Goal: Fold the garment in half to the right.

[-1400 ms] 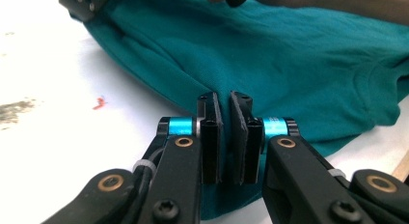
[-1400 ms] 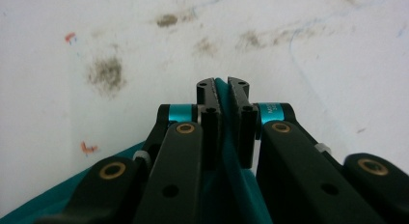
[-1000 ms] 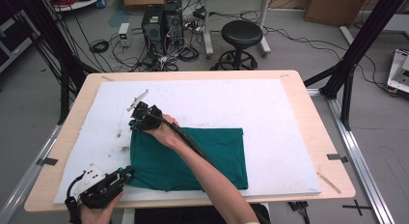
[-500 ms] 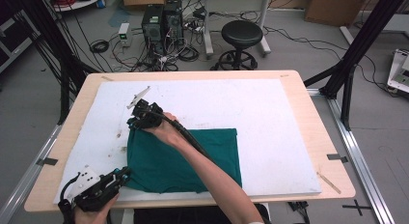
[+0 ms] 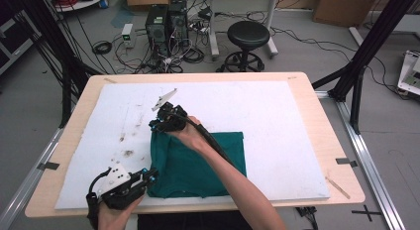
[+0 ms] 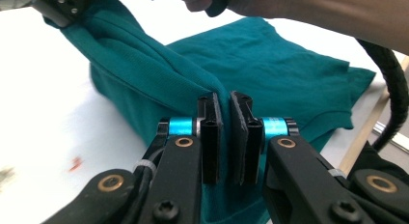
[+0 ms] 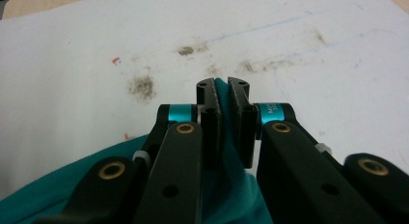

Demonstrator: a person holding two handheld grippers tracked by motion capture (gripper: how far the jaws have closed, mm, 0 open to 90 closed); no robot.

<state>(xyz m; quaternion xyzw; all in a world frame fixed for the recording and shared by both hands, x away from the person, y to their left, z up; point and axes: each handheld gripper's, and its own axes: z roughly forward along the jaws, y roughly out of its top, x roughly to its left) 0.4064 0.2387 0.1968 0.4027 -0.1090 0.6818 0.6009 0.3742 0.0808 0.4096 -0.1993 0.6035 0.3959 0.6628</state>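
Cloth (image 5: 198, 165): teal garment, lying on the near-left part of the white surface (image 5: 277, 121); its left edge is lifted between two grips, the rest lies flat.
Left tongs (image 5: 148, 177): at the near-left corner of the cloth; in the left gripper view (image 6: 224, 132) the jaws are clamped on a ridge of fabric.
Right tongs (image 5: 161, 122): at the far-left corner; in the right gripper view (image 7: 223, 122) the jaws are pinched on a thin fold.
Risk, slip: the right hold takes little fabric; a sharp pull would likely free it.
Risk, drag: the flat part rests on the surface and may bunch if the edge is moved low.
Risk, uneven fold: hands moving out of step would skew the edge.
Risk, soiling: dark smudges (image 5: 128, 153) lie just left of the cloth; sweeping over them could mark it.
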